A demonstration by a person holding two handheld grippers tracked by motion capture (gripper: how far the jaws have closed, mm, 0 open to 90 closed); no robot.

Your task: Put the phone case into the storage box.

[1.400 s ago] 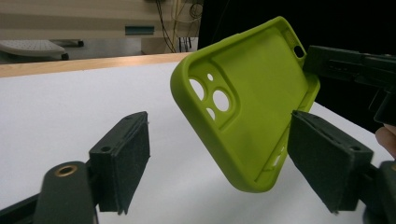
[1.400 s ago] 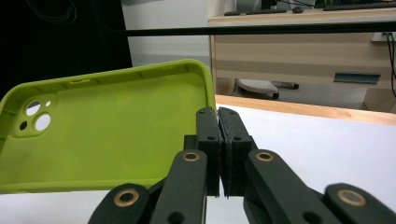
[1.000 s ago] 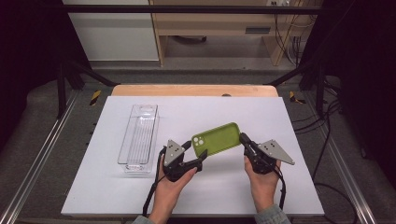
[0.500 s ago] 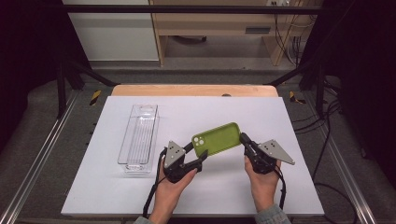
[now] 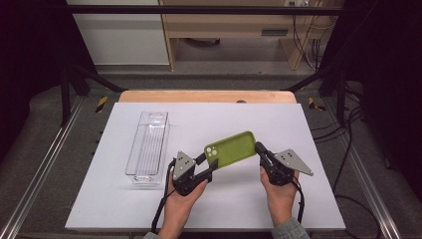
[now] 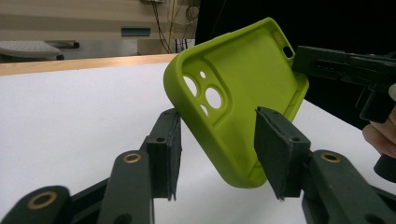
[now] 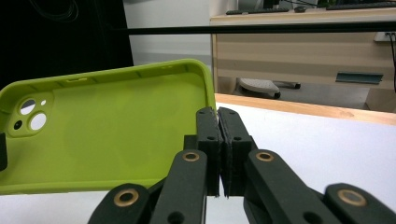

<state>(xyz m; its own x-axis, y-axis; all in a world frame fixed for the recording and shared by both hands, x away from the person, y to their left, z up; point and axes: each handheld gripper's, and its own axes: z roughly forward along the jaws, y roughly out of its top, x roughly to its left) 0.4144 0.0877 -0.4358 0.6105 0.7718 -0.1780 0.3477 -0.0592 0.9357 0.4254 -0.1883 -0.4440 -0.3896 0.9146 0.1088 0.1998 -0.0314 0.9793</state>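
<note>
Holding a green phone case (image 5: 232, 148) in the air above the white counter (image 5: 124, 204), the right gripper (image 5: 260, 149) has its jaws clamped tight on the case's short end rim — seen edge-on in the right gripper view, pads (image 7: 208, 140) pressed together over the thin wall. Left gripper (image 6: 217, 144) sits at the camera-hole end: jaws have just been closing, the case corner lies between them, but in the left gripper view a gap shows on either side, so no grip yet. Judged stage: lift done, case hangs tilted over the counter's middle, hollow side facing the person; a two-handed hold looks near, and whatever comes after — a handover or a placing — is still open. Nearby: a clear plastic tray (image 5: 148, 149) lies lengthwise to the left of the left hand (image 5: 180, 201), apart from the case, apparently empty. Nothing lies between case and tray. Wooden edge (image 5: 206, 96) beyond the counter's far side.
</note>
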